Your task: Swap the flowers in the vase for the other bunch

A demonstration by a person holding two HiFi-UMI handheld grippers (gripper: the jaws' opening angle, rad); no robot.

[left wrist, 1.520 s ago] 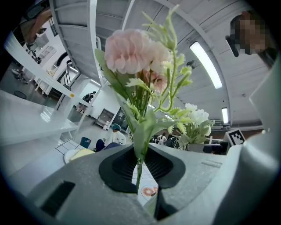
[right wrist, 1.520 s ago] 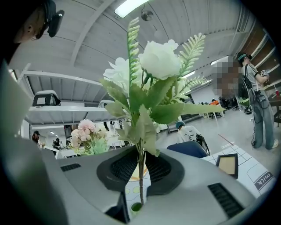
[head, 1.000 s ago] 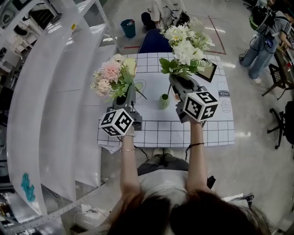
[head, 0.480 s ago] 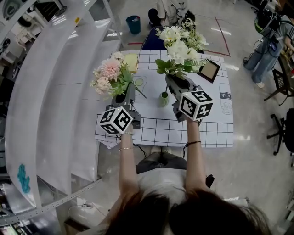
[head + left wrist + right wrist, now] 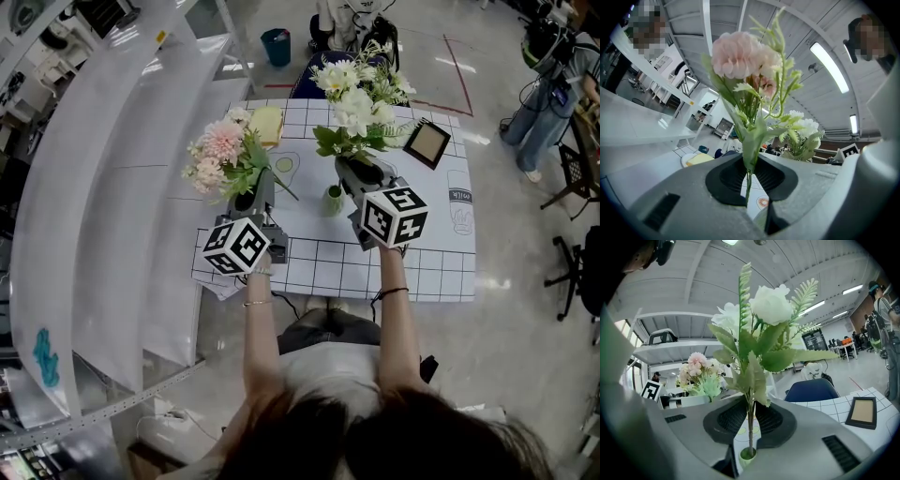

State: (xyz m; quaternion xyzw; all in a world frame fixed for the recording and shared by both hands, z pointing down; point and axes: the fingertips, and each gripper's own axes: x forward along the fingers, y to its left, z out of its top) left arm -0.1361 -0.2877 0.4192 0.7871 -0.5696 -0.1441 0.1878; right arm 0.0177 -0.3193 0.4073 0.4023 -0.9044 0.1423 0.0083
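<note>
My left gripper [image 5: 253,199] is shut on the stem of a pink bunch of flowers [image 5: 222,155], held upright over the table's left side. In the left gripper view the thin green stem [image 5: 749,180] runs between the dark pads. My right gripper [image 5: 361,173] is shut on the stem of a white bunch [image 5: 356,103]. A small green vase [image 5: 334,200] stands on the gridded mat between the two grippers. In the right gripper view the white bunch's stem [image 5: 750,420] drops between the jaws, and its lower end sits at the vase's mouth [image 5: 748,454].
A dark picture frame [image 5: 427,142] lies at the mat's [image 5: 422,253] back right, a yellow object [image 5: 267,125] at the back left. Curved white shelves [image 5: 112,187] rise along the left. A blue chair [image 5: 314,86] stands behind the table; people are further off.
My right gripper has sunk a little with the white bunch, bringing its stem down towards the vase. The left gripper and the pink bunch have kept still.
</note>
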